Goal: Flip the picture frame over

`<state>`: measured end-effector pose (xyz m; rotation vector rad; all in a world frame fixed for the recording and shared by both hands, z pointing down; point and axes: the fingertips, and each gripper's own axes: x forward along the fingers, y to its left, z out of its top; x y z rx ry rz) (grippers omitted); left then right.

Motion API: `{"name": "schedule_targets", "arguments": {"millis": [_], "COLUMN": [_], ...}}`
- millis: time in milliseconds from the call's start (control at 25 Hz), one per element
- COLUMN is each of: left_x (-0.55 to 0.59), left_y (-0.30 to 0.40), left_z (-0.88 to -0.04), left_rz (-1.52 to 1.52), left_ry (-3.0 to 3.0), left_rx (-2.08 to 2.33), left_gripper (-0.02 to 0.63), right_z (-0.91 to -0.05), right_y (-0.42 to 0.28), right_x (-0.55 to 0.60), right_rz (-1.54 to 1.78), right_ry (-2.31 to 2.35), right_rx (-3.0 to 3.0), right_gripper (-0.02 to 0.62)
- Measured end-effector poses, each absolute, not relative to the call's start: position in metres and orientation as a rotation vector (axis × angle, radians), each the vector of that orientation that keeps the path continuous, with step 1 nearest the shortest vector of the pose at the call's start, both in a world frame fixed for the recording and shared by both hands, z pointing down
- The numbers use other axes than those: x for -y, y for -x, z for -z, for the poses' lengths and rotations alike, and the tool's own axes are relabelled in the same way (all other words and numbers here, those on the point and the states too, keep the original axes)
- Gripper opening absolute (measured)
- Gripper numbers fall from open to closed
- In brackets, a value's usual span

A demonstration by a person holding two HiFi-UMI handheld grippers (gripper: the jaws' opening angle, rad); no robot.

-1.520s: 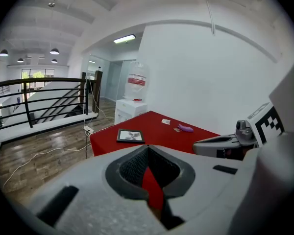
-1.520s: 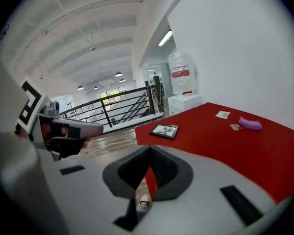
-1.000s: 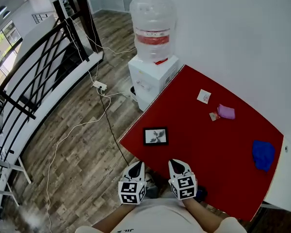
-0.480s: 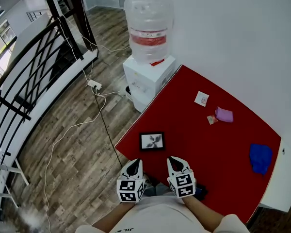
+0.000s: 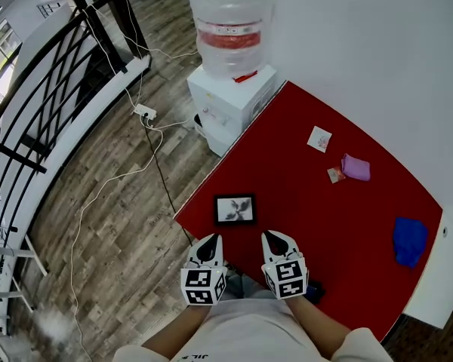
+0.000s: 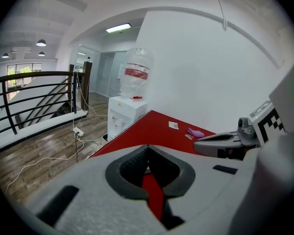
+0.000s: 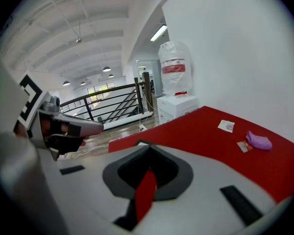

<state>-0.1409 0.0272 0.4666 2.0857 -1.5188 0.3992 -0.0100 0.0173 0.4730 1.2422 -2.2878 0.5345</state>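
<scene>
The picture frame [image 5: 235, 210] is small and black, with a pale flower print facing up. It lies flat on the red table [image 5: 325, 210] close to the near left corner. My left gripper [image 5: 213, 238] hovers just short of the frame's near left corner, jaws shut and empty. My right gripper [image 5: 272, 235] hangs beside it, off the frame's near right corner, also shut and holding nothing. In the left gripper view my left gripper [image 6: 148, 147] hides the frame. In the right gripper view only a dark corner of the frame [image 7: 142, 142] peeks over the jaws.
A white water dispenser [image 5: 230, 89] with a big bottle stands against the table's far left edge. On the table lie a small card [image 5: 318, 138], a pink pouch [image 5: 355, 167] and a blue cloth [image 5: 409, 240]. Cables [image 5: 147, 115] run over the wooden floor; a black railing [image 5: 53, 89] stands at left.
Both grippers have advanced together toward the table, and the gap between their tips and the frame has shrunk. Both stay shut. The frame has not moved on the table.
</scene>
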Motion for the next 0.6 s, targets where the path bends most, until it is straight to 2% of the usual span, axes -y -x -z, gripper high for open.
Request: {"name": "schedule_targets", "arguments": {"millis": [600], "left_x": [0.026], "left_y": [0.089], "left_z": [-0.549], "left_rz": [-0.603], "left_ry": [-2.119], "left_rx": [1.386], "left_gripper": [0.008], "right_z": [-0.534], "right_y": [-0.008], "right_x": [0.014], "right_rz": [-0.625], "right_ry": [-1.290], "right_rx": [2.218], "right_gripper": [0.005]}}
